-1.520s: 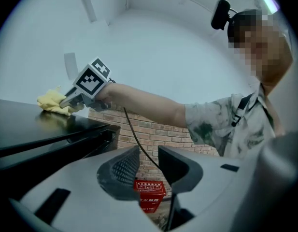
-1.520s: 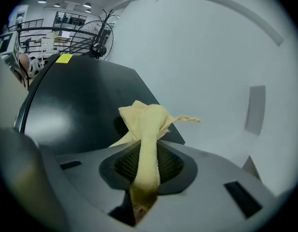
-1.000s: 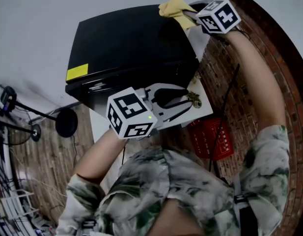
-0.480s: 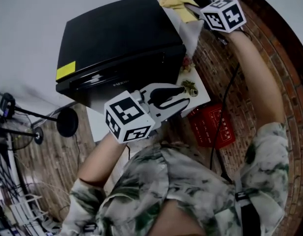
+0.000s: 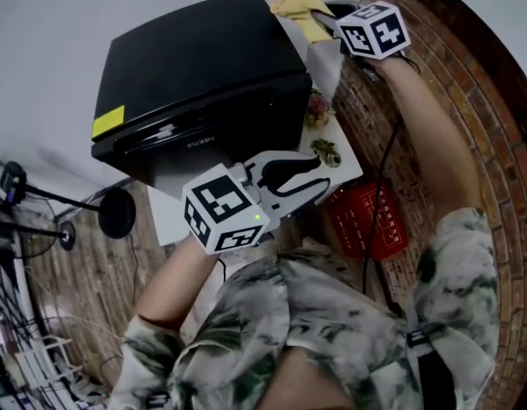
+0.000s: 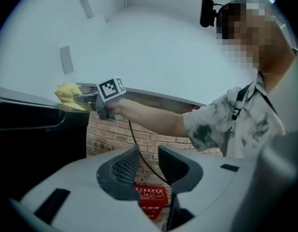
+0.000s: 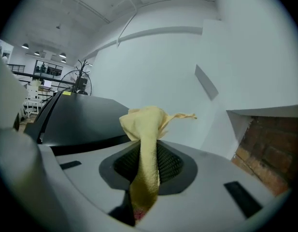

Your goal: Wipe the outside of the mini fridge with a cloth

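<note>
The black mini fridge [image 5: 195,67] stands on a white table against the white wall; its flat top also shows in the right gripper view [image 7: 81,120]. My right gripper [image 5: 323,20] is shut on a yellow cloth [image 5: 299,5], held at the fridge's far right top corner. That cloth [image 7: 145,144] hangs bunched between the jaws and sticks out past them. My left gripper [image 5: 310,171] hovers open and empty by the fridge's front right side, its jaws [image 6: 149,170] a small gap apart. In the left gripper view the cloth [image 6: 69,95] touches the fridge's top edge.
A white table [image 5: 348,171] carries a small flower ornament [image 5: 327,150] beside the fridge. A red sign [image 5: 365,220] lies on the brick floor below. A cable runs down from the right gripper. A stand with a round base [image 5: 116,213] is at the left.
The right gripper with the cloth has shifted slightly left along the fridge's far top corner. The left gripper has stayed by the fridge's front, open.
</note>
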The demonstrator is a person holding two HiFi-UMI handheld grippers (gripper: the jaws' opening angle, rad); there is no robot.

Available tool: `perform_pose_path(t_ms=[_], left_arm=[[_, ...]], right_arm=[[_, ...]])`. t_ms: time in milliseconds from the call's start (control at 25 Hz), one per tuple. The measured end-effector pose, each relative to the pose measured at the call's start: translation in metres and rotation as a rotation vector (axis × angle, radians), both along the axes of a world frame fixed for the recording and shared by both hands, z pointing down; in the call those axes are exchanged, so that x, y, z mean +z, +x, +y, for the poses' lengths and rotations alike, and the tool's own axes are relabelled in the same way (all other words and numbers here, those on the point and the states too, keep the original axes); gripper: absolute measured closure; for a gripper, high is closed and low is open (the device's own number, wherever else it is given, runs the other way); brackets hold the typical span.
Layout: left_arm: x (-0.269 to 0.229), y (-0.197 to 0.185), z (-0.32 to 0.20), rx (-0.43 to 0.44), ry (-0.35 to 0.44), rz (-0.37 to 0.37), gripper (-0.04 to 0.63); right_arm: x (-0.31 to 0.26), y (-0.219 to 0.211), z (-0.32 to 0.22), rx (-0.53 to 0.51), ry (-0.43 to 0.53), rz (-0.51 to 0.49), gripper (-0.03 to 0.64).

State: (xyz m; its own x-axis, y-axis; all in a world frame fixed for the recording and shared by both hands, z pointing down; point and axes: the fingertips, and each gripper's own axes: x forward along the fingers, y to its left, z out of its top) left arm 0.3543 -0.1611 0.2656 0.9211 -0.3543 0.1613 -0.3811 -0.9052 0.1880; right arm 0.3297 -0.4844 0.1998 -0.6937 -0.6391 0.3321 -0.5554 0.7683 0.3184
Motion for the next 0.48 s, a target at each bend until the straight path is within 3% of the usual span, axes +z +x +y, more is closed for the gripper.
perform_pose_path(t_ms=[240,480], left_arm=[[-0.001,0.044,-0.043,-0.087,0.020,0.000,0.466],[0.009,0.076,-0.076,-0.178,0.000,0.001,0.466]], right_arm=[[-0.010,-0.004,-0.045,-0.076,0.022,-0.106,0.525],[0.021,-0.017,-0.070,-0.174,-0.015,-0.172,0.525]])
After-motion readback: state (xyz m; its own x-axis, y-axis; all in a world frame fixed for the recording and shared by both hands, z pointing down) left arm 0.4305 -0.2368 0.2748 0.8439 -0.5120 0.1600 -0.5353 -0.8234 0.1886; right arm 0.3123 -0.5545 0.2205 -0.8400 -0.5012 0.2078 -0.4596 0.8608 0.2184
